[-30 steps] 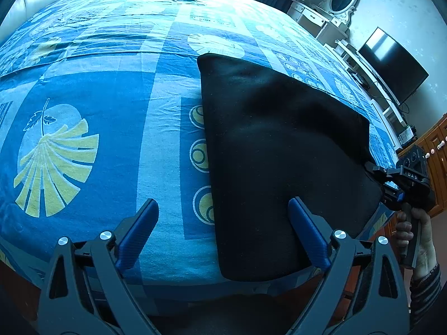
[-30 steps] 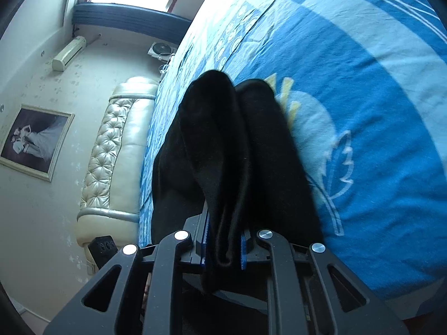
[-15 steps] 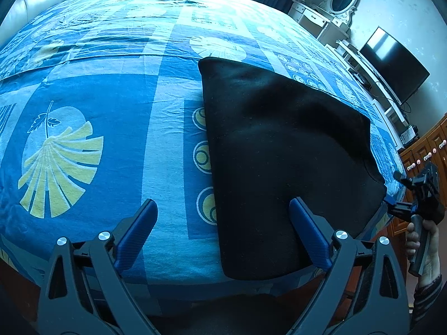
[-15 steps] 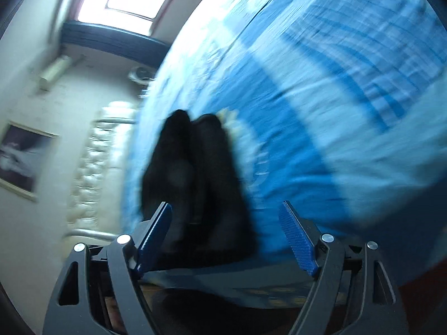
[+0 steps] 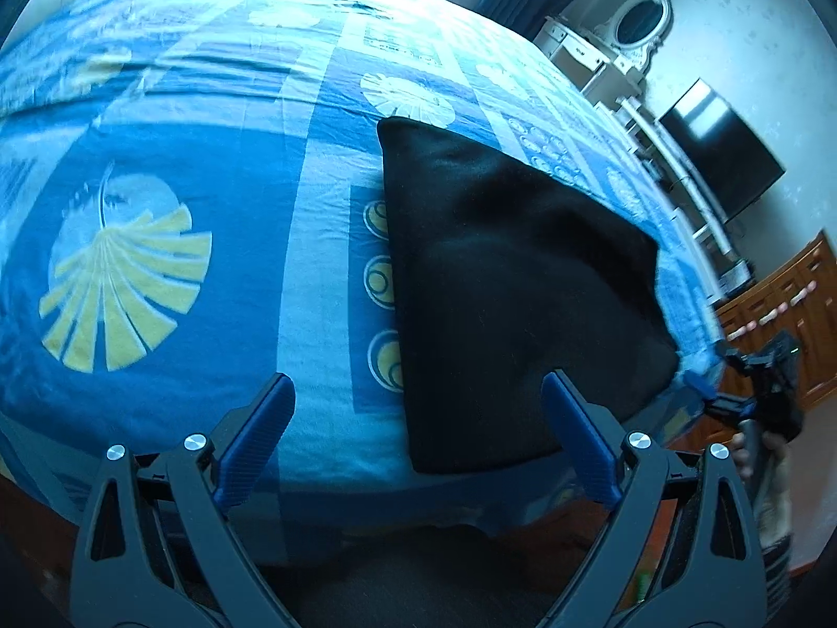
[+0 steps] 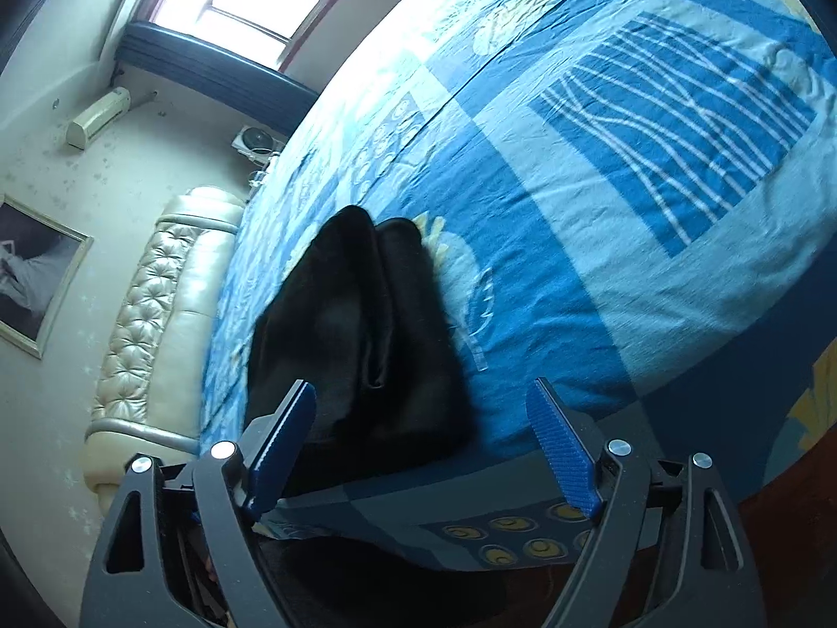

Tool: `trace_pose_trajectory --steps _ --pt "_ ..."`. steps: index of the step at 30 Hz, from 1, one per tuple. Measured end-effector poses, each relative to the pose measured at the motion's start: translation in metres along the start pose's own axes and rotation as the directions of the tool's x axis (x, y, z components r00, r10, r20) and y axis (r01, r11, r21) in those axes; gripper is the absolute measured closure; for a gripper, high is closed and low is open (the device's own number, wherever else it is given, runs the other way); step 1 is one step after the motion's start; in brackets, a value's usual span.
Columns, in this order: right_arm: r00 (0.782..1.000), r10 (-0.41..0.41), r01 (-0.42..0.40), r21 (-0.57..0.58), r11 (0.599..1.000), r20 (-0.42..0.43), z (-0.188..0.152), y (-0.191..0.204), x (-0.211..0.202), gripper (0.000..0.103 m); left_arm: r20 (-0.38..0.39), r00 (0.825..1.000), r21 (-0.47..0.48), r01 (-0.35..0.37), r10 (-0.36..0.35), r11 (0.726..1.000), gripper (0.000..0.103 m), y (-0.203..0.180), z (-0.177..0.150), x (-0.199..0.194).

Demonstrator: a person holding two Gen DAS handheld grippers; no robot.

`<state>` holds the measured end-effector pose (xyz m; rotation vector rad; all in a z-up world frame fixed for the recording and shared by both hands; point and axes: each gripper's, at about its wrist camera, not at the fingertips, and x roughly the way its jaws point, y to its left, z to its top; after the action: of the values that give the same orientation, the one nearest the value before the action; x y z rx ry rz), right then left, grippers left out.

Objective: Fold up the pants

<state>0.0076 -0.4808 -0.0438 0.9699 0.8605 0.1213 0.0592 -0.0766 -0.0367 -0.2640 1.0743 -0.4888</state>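
The black pants (image 5: 512,293) lie folded flat on the blue patterned bed (image 5: 209,167), near its front edge. In the right wrist view the pants (image 6: 361,335) show as a stacked fold with two rounded layers. My left gripper (image 5: 418,439) is open and empty, just off the bed's front edge, with its right finger in front of the pants' near corner. My right gripper (image 6: 423,445) is open and empty, drawn back off the bed edge by the pants' end. It also shows at the right of the left wrist view (image 5: 758,397), held in a hand.
A padded cream headboard (image 6: 151,324) and a framed picture (image 6: 31,282) stand at the left of the right wrist view. A white dresser with an oval mirror (image 5: 622,47), a dark TV (image 5: 722,152) and wooden cabinets (image 5: 779,324) lie past the bed's right side.
My right gripper opened, let go of the pants' edge and drew back off the bed. The pants settled flat. My left gripper stayed open and shifted slightly.
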Motion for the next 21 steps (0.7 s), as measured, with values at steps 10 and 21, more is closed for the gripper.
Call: trace_pose_trajectory --steps 10,21 --pt "0.993 0.110 -0.108 0.063 0.992 -0.031 0.001 -0.002 0.026 0.021 -0.043 0.983 -0.132 0.172 -0.178 0.976 0.008 0.007 -0.005 0.017" --pt "0.984 0.153 -0.146 0.077 0.986 -0.088 -0.001 -0.001 0.060 0.019 -0.074 0.957 -0.237 0.258 -0.282 0.937 0.008 0.001 -0.005 0.052"
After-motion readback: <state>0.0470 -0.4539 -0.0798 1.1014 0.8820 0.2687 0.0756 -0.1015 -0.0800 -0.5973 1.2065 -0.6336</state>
